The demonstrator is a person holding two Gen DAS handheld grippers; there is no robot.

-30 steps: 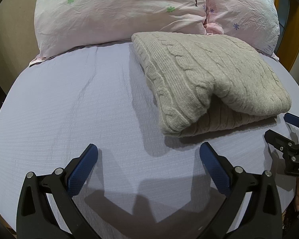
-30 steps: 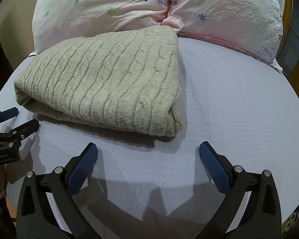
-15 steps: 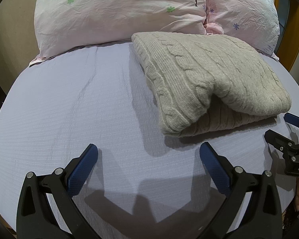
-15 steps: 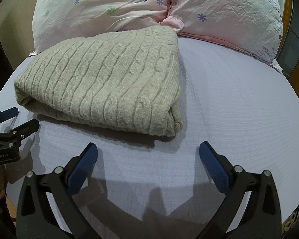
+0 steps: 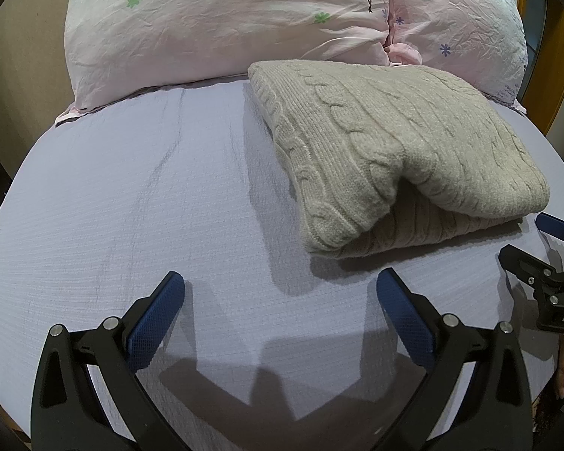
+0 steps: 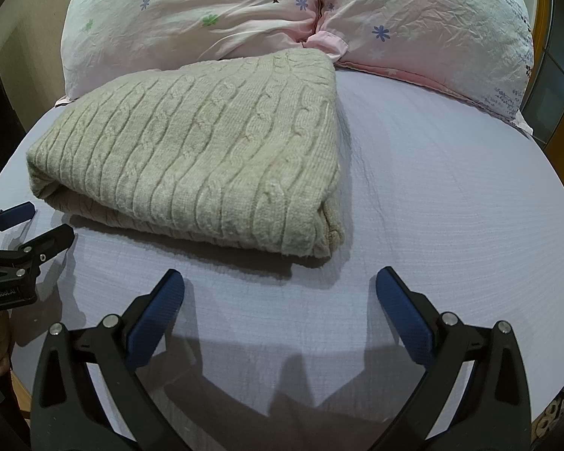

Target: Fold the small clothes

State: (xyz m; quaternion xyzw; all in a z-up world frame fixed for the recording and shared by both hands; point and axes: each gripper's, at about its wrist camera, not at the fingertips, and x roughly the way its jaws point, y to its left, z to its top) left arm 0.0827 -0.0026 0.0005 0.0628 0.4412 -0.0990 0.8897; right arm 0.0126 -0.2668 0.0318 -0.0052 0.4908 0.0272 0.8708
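A beige cable-knit sweater [image 5: 387,150] lies folded into a thick rectangle on the lilac bed sheet [image 5: 131,206]; it also shows in the right wrist view [image 6: 206,158]. My left gripper [image 5: 280,285] is open and empty, just in front of the sweater's near left corner. My right gripper [image 6: 280,285] is open and empty, in front of the sweater's near right corner. Each gripper shows at the edge of the other's view, the right one [image 5: 526,240] and the left one [image 6: 34,225], both open beside the sweater's near edge.
Two pale pink floral pillows [image 5: 225,18] [image 6: 432,30] lean at the head of the bed, touching the sweater's far edge. A wooden door frame [image 5: 560,56] stands at the right. The sheet [image 6: 451,188] stretches bare right of the sweater.
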